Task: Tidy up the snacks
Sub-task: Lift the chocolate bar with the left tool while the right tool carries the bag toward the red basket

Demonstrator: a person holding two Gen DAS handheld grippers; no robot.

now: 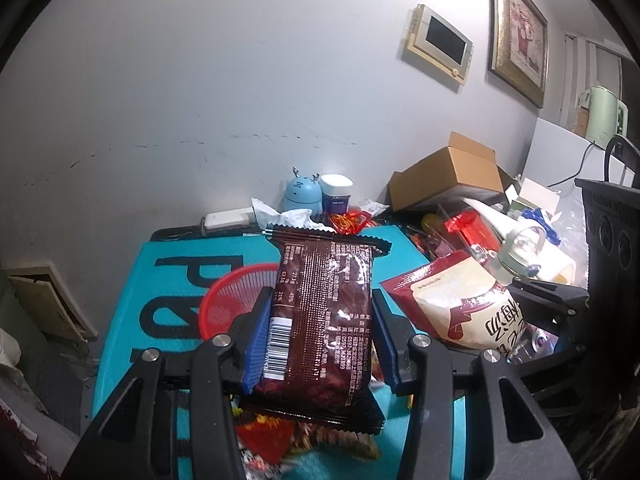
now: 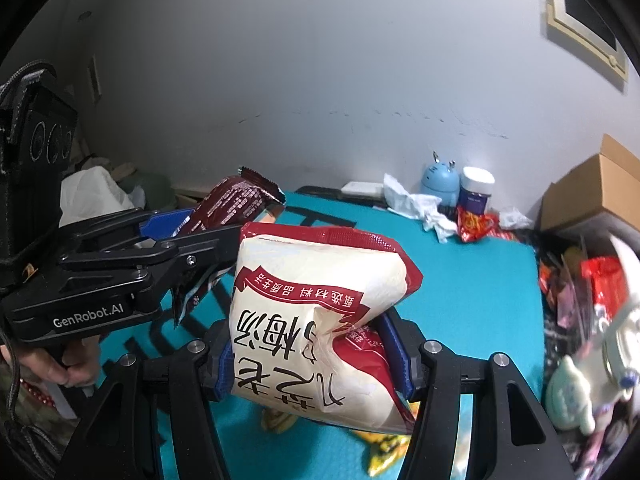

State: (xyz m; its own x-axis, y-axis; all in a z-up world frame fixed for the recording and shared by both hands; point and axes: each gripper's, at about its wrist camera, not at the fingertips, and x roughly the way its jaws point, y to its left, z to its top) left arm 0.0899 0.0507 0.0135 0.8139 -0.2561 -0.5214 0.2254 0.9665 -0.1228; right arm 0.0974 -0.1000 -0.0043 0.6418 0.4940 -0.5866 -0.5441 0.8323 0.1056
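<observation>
My left gripper (image 1: 320, 312) is shut on a dark brown snack packet (image 1: 324, 312), held lengthwise above the teal mat (image 1: 176, 248); its blue pads (image 1: 258, 340) press both long edges. A red mesh basket (image 1: 236, 300) sits on the mat just behind and left of the packet. My right gripper (image 2: 310, 344) is shut on a cream and red pouch (image 2: 316, 320) with large Chinese characters, lifted over the mat (image 2: 460, 280). The pouch (image 1: 460, 304) also shows in the left wrist view, to the right. The left gripper (image 2: 176, 232) and its brown packet (image 2: 236, 204) appear at left in the right wrist view.
Loose snack wrappers (image 1: 280, 436) lie on the mat under the left gripper. At the back by the wall stand a blue toy (image 1: 302, 194), a white-lidded jar (image 1: 336, 194) and crumpled tissue (image 2: 420, 208). A cardboard box (image 1: 452, 172) and a cluttered pile (image 1: 480, 232) fill the right side.
</observation>
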